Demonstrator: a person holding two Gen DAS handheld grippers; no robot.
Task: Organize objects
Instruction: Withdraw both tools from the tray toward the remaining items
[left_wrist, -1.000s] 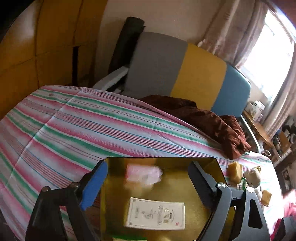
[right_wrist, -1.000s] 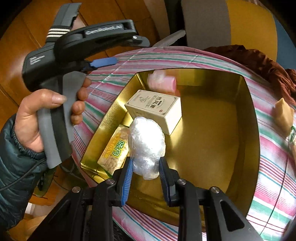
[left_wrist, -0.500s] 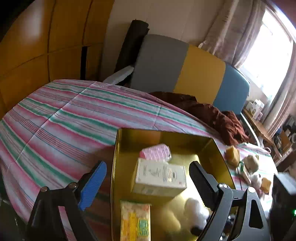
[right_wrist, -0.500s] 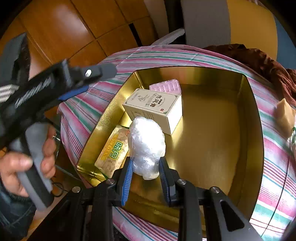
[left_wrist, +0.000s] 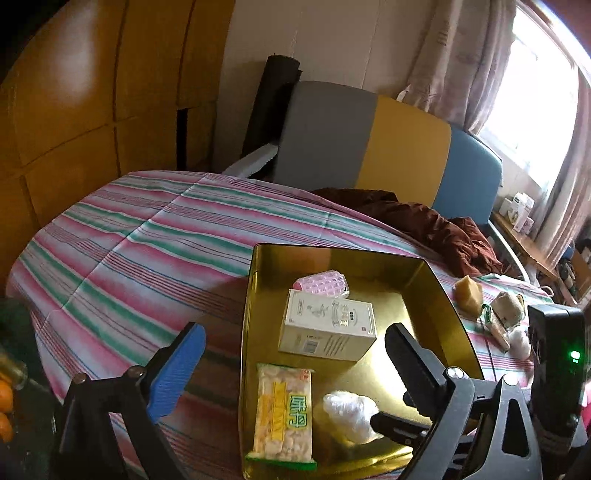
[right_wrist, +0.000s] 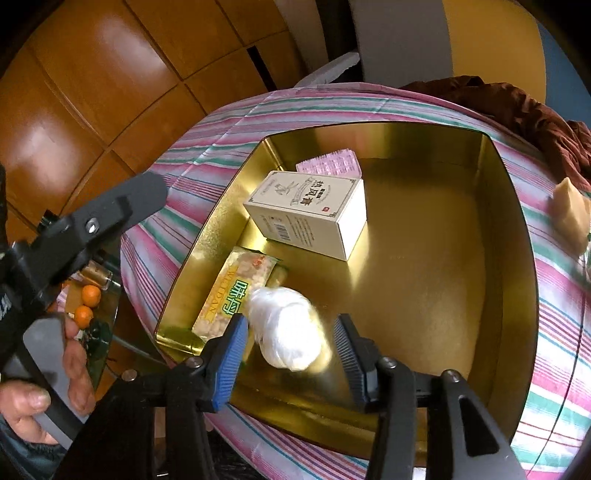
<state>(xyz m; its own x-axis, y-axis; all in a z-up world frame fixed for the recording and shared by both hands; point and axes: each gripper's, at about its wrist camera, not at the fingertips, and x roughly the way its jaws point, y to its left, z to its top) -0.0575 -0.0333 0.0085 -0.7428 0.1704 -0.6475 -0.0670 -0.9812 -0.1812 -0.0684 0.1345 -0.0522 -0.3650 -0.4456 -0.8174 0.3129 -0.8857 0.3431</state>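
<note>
Resting inside the gold tin (right_wrist: 509, 236), near its front edge, the white plastic bundle (right_wrist: 286, 332) lies between the spread jaws of the right gripper (right_wrist: 291, 341), touched by neither pad. The snack packet (right_wrist: 236, 291) lies just beside it along the tin's left wall; the white box (right_wrist: 310, 214) and pink packet (right_wrist: 332, 164) sit toward the back left corner. The left gripper (left_wrist: 291, 363) hangs above the tin's front left corner, jaws wide apart and holding nothing. The tin stands on the striped bedspread (left_wrist: 147, 243).

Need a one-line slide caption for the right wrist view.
Right claw open around the white plastic bundle inside the gold tin, beside snack packet.
</note>
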